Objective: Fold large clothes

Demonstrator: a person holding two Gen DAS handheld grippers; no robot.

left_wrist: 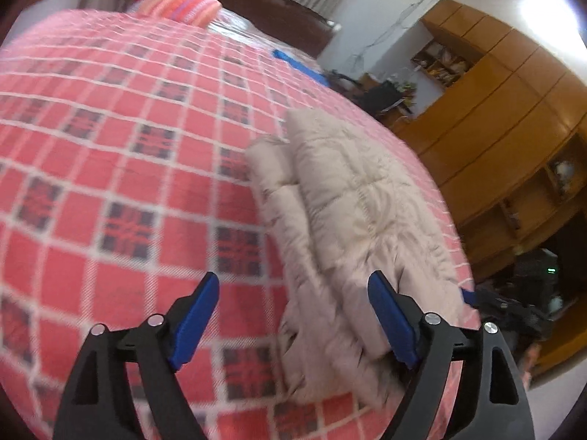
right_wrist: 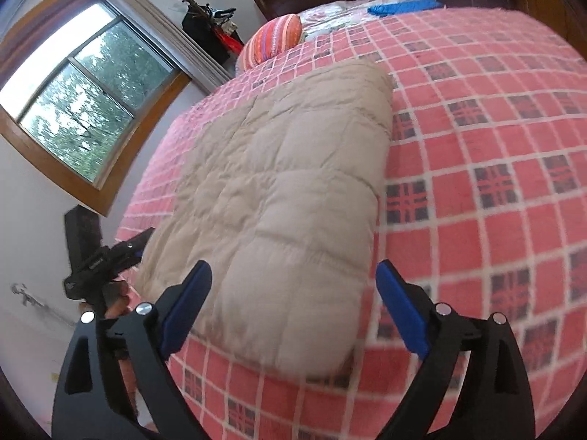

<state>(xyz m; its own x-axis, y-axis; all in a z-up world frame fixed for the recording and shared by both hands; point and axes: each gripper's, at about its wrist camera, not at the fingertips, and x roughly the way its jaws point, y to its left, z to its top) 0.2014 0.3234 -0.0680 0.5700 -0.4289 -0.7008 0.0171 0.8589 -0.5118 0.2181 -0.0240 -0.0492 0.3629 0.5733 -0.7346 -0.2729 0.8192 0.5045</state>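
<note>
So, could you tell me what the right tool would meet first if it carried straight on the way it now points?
Most likely the folded beige quilted coat on the bed: the open right tool frames its near end, with nothing between. How far off it is cannot be told.

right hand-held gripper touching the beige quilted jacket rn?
Cannot tell. In the right wrist view the right hand-held gripper is open over the jacket near its edge, but no contact or gap shows plainly.
</note>
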